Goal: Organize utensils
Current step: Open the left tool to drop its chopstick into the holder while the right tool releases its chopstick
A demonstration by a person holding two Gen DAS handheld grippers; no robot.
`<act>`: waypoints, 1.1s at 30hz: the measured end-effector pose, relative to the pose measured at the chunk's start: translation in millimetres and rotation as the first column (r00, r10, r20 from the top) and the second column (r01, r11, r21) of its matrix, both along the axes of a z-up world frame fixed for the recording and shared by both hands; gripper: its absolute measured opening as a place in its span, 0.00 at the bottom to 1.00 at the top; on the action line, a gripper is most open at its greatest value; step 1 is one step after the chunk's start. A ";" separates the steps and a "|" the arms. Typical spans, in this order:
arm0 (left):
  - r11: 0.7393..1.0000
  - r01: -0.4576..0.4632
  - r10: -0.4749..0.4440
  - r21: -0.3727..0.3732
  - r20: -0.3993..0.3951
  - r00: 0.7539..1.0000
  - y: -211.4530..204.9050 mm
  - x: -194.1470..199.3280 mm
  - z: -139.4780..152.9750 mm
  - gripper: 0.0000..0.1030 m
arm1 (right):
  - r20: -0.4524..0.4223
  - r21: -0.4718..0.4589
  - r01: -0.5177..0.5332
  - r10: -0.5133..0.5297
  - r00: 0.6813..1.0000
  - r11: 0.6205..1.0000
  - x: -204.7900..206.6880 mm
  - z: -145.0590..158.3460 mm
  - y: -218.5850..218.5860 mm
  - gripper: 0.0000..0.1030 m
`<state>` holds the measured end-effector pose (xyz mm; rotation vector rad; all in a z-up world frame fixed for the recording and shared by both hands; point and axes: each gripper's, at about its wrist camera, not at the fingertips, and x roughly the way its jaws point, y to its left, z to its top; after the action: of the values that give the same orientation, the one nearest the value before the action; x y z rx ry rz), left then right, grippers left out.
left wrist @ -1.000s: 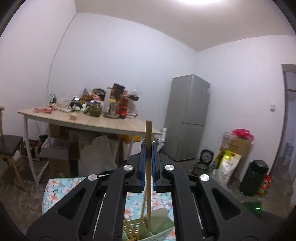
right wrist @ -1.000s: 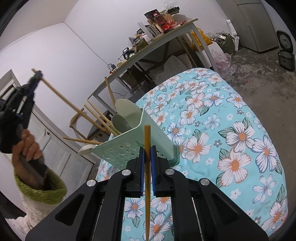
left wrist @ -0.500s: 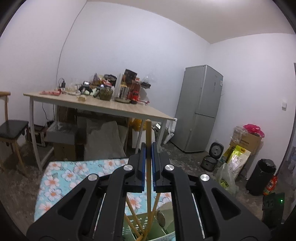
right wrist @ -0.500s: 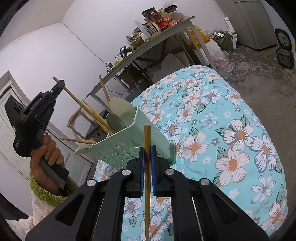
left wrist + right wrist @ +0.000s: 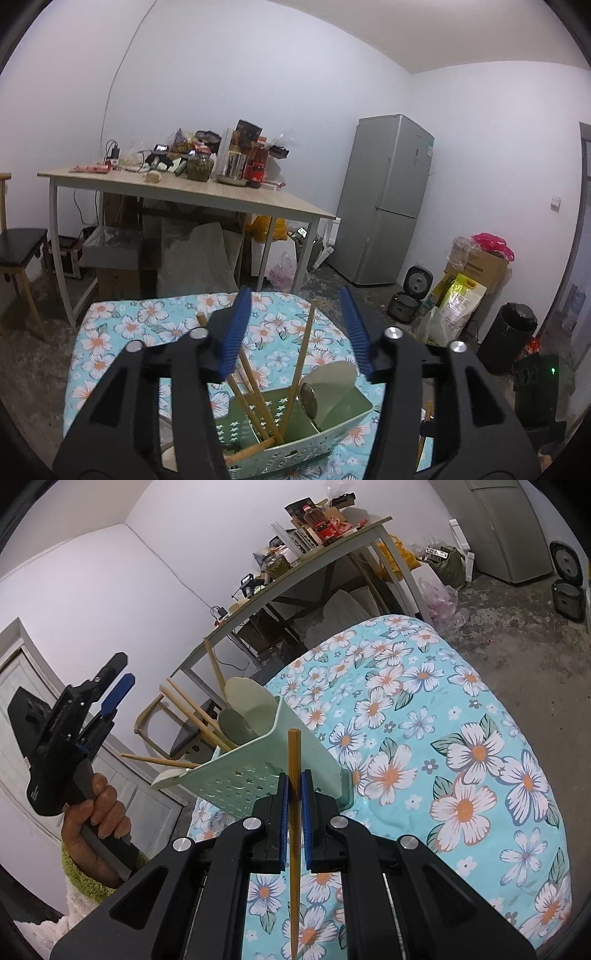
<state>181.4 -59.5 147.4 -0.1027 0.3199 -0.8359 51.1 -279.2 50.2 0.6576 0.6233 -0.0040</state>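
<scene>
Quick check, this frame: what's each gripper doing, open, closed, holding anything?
Left gripper: open, empty, above the green utensil holder.
Right gripper: closed on a wooden chopstick.

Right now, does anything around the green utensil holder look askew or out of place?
Yes. One chopstick lies almost flat, jutting sideways over the end of the green utensil holder, while the others lean upright inside. The right gripper holds another chopstick; the left gripper is open and empty.
</scene>
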 end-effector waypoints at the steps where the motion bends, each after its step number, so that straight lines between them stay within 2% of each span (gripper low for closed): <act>1: 1.000 0.003 -0.003 -0.001 0.004 1.000 1.6 -2.3 1.6 0.50 | 0.002 -0.003 0.000 0.000 1.000 1.000 0.2 1.9 0.9 0.07; 6: 1.000 0.016 -0.015 -0.002 0.021 1.000 15.2 -17.0 7.3 0.57 | 0.026 -0.032 -0.006 0.007 1.000 0.999 1.4 16.0 4.7 0.07; 13: 0.998 0.036 -0.037 0.054 0.006 0.999 40.4 -40.3 -3.1 0.63 | 0.104 -0.119 -0.019 0.032 0.994 0.993 11.2 61.2 13.3 0.07; 17: 0.993 0.054 -0.054 0.108 -0.004 0.999 54.6 -54.6 -18.3 0.67 | 0.174 -0.183 -0.019 0.051 0.983 0.983 18.2 96.8 19.0 0.07; 24: 0.975 0.092 -0.078 0.204 -0.077 0.994 72.2 -72.1 -60.8 0.71 | 0.287 -0.306 -0.010 0.102 0.952 0.952 35.4 156.6 36.9 0.07; 29: 0.969 0.111 -0.082 0.222 -0.138 0.987 77.1 -73.7 -84.0 0.73 | 0.352 -0.382 -0.002 0.148 0.924 0.924 56.5 189.8 52.7 0.07; 33: 0.968 0.111 -0.073 0.225 -0.168 0.983 79.8 -71.6 -96.9 0.74 | 0.375 -0.436 -0.001 0.183 0.909 0.900 78.7 200.1 65.5 0.07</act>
<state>109.8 20.4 50.4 0.0668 0.5740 -0.8784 129.8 -213.7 250.4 0.1846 0.2306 0.0839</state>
